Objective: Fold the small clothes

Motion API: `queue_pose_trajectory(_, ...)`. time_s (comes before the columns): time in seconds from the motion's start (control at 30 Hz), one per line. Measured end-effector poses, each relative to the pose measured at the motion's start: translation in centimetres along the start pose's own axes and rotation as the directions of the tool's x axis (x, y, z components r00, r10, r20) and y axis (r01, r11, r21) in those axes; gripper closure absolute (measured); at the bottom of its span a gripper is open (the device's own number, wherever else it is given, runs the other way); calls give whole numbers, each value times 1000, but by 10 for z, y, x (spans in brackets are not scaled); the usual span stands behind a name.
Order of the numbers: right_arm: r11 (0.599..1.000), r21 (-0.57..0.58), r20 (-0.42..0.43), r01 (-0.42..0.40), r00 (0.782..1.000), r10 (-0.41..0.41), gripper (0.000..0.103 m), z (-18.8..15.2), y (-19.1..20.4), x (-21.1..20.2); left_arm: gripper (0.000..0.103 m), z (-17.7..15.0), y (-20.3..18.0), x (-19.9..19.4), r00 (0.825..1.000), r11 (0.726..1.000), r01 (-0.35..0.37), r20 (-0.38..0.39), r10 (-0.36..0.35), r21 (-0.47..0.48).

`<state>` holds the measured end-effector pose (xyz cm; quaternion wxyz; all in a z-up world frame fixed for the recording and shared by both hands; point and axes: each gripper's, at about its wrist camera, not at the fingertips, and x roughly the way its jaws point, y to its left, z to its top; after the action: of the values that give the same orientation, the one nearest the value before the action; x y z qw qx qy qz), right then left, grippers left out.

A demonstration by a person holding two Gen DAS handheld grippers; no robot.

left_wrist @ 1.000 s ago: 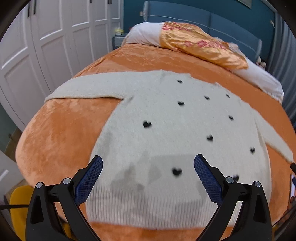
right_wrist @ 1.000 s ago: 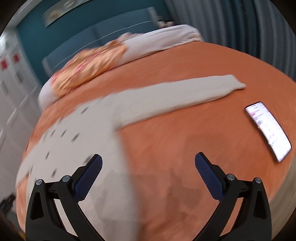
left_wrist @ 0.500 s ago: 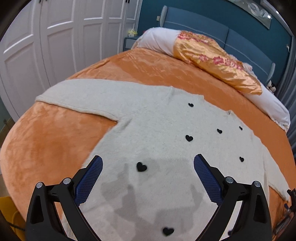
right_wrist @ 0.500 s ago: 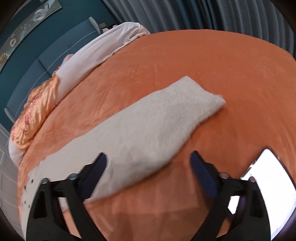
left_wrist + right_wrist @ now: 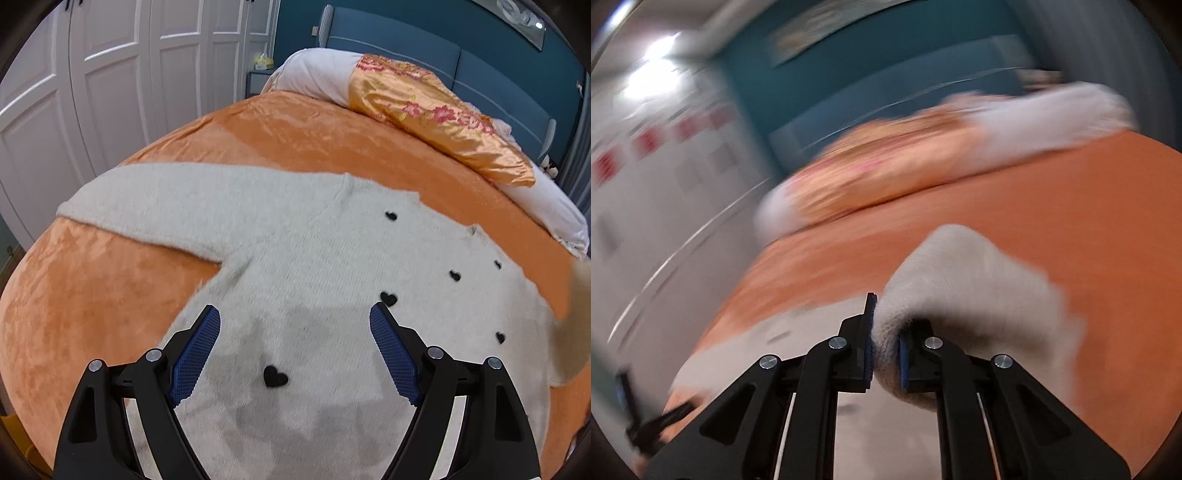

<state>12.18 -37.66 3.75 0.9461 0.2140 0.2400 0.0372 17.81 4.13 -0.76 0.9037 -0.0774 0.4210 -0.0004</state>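
Right wrist view is showing the right gripper (image 5: pixel 884 347) closing its jaws on the cuff end of the cream knitted sweater's right sleeve (image 5: pixel 967 288), the blue pads pinching a bunched fold of wool between them — a hold that looks meant for carrying the sleeve across the body as a first fold. Beyond it, the sleeve is rising off the orange plush bedspread (image 5: pixel 1071 206), while everything farther back is smearing into blur: the pillows, the teal headboard and the white wardrobe are hard to make out.

Left wrist view is showing the left gripper (image 5: pixel 295 343) hovering over the sweater's body (image 5: pixel 332 266), its jaws closing a little yet spread wide, with nothing between the pads. The cream knitted sweater with small black hearts is lying flat and face up on the bedspread, its left sleeve (image 5: pixel 177 192) stretching out towards the wardrobe — likely spread so for folding. The hem is cut off behind the gripper, and a pale blur at the right edge is probably the lifted sleeve. Farther off, an orange floral satin pillow (image 5: pixel 443 122) is resting against the headboard.
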Motion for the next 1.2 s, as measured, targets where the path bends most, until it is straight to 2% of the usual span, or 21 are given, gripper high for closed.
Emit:
queue_pose_trajectory(0.07,990,-81,-109,-115,988,106,93,-29,68,46,21,4,2,-1,1000,1000,21,1,-21,-16)
queue_pose_trajectory(0.1,983,-118,-173,-140,978,119,88,-50,96,71,21,6,4,0,999,999,46,-3,-47,-26)
queue_pose_trajectory(0.2,969,-202,-329,-145,942,72,68,-107,137,122,21,11,7,9,993,994,104,-46,-106,-44)
queue_pose_trajectory(0.27,964,-232,-365,-127,930,34,68,-133,146,128,21,13,8,20,987,989,136,-76,-140,-54)
queue_pose_trajectory(0.37,974,-205,-332,-98,943,25,61,-136,135,102,21,13,6,40,977,983,172,-116,-179,-65)
queue_pose_trajectory(0.5,993,-117,-250,24,967,-53,52,-120,82,55,21,7,4,75,965,980,158,-192,-180,-123)
queue_pose_trajectory(0.57,990,-90,-220,106,968,-124,51,-110,56,38,21,5,7,85,961,975,150,-209,-183,-163)
queue_pose_trajectory(0.67,971,-31,-180,237,954,-238,45,-96,15,27,22,7,7,88,970,974,135,-174,-167,-184)
queue_pose_trajectory(0.73,951,42,-154,306,943,-296,43,-93,-9,17,37,10,4,90,974,976,129,-163,-158,-173)
queue_pose_trajectory(0.77,943,64,-148,327,938,-315,43,-91,-20,20,61,11,2,92,974,978,132,-165,-158,-161)
queue_pose_trajectory(0.8,932,88,-143,351,930,-337,43,-87,-32,23,76,14,-1,96,970,978,144,-177,-169,-148)
queue_pose_trajectory(0.87,918,85,-171,386,914,-369,43,-84,-47,39,93,18,-4,99,967,977,162,-174,-184,-137)
queue_pose_trajectory(0.9,915,73,-194,398,905,-378,48,-84,-50,47,96,21,-6,97,970,979,164,-159,-182,-123)
queue_pose_trajectory(0.93,917,58,-217,396,901,-375,67,-85,-55,54,96,26,-10,94,975,981,168,-133,-180,-97)
queue_pose_trajectory(0.97,926,34,-248,377,900,-358,77,-83,-55,64,97,30,-14,91,978,983,167,-113,-175,-76)
queue_pose_trajectory(1.0,926,18,-238,376,902,-361,86,-81,-50,66,98,36,-19,84,983,985,168,-66,-171,-47)
queue_pose_trajectory(1.03,933,21,-194,359,917,-348,93,-75,-44,62,98,42,-21,77,984,984,174,-28,-175,-32)
queue_pose_trajectory(1.07,950,55,-103,306,948,-300,94,-68,-39,44,98,47,-23,68,983,983,182,14,-182,-19)
queue_pose_trajectory(1.1,958,87,-22,272,962,-271,96,-61,-36,28,98,54,-24,56,979,981,193,66,-192,-11)
queue_pose_trajectory(1.13,960,119,65,253,963,-262,100,-56,-34,10,98,58,-24,47,975,980,197,110,-195,-8)
queue_pose_trajectory(1.2,943,146,67,300,948,-312,100,-62,-45,12,98,57,-23,48,976,985,173,137,-170,-6)
